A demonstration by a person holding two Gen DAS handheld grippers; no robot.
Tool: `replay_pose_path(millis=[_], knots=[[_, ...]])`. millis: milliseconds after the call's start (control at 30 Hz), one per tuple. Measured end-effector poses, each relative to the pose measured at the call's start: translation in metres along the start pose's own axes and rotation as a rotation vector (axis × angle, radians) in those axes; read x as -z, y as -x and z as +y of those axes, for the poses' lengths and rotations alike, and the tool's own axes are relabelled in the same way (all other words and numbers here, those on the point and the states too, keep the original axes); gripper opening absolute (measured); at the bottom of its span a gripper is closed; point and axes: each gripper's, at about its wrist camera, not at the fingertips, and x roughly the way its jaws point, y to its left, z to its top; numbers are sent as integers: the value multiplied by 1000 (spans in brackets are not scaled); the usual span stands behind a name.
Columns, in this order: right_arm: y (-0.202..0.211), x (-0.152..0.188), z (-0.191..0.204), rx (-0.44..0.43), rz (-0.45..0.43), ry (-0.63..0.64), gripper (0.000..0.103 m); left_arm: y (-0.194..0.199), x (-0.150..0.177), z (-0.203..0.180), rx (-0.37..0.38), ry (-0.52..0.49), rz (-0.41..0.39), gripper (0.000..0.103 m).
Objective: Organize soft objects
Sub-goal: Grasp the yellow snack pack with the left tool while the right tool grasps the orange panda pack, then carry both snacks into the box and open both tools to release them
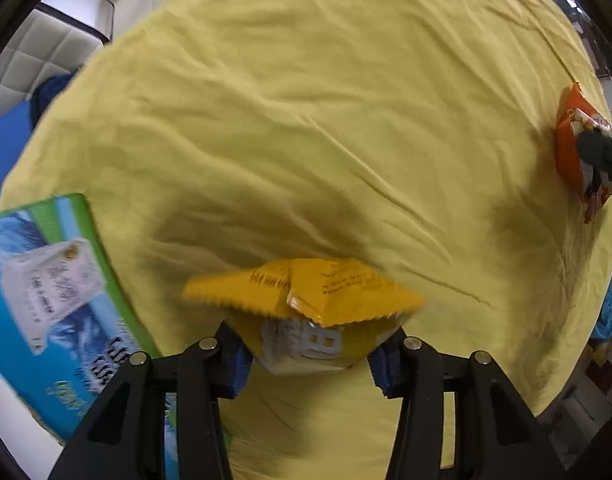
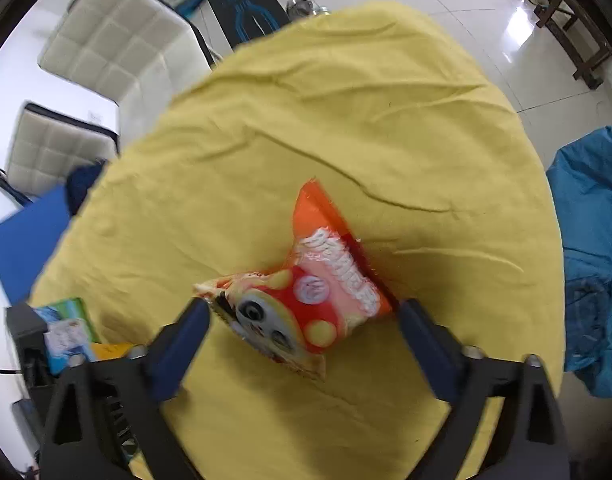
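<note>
My left gripper (image 1: 306, 354) is shut on a yellow snack bag (image 1: 306, 300) and holds it above the yellow tablecloth (image 1: 286, 120). My right gripper (image 2: 302, 320) has its jaws wide, one on each side of an orange-red snack bag with a panda face (image 2: 306, 300); the pads touch the bag's ends. That orange bag (image 1: 578, 152) also shows at the right edge of the left wrist view, with a dark finger of the right gripper (image 1: 600, 152) across it.
A blue and green carton (image 1: 54, 300) stands at the table's left edge; it also shows in the right wrist view (image 2: 66, 332). White padded chairs (image 2: 114, 40) stand beyond the table. A blue cloth (image 2: 594, 240) lies to the right.
</note>
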Motion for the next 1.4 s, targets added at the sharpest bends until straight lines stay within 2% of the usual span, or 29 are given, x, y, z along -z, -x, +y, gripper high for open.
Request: replay_pose_path(millis=[67,100,233,300,400,567,900,1100,1300,1400], knots=[[-13,-3,5,48,34,20,83,-7,-2,1,8,24,6,51],[-17,-1,7,61,38,27,68,-10,-2,2,14,33,6,52],[-23,4,8,93,24,50,59,-18,1,-4,20,49,-17,51],[-25,7,8,92,22,62,57,-17,7,-3,9,55,-36,45],[-24,15,11,104,11,86,53,-10,15,-2,-3,48,-63,41],[-18,31,20,123,-9,126,52,-1,29,-14,1,45,-104,38],[-5,81,38,157,-35,228,50,24,84,-20,0,41,-220,38],[7,120,46,169,-71,259,49,44,132,-19,0,32,-300,38],[17,144,53,149,-86,265,49,73,156,-5,37,39,-342,38],[25,154,58,137,-100,266,49,110,154,-7,51,42,-365,38]])
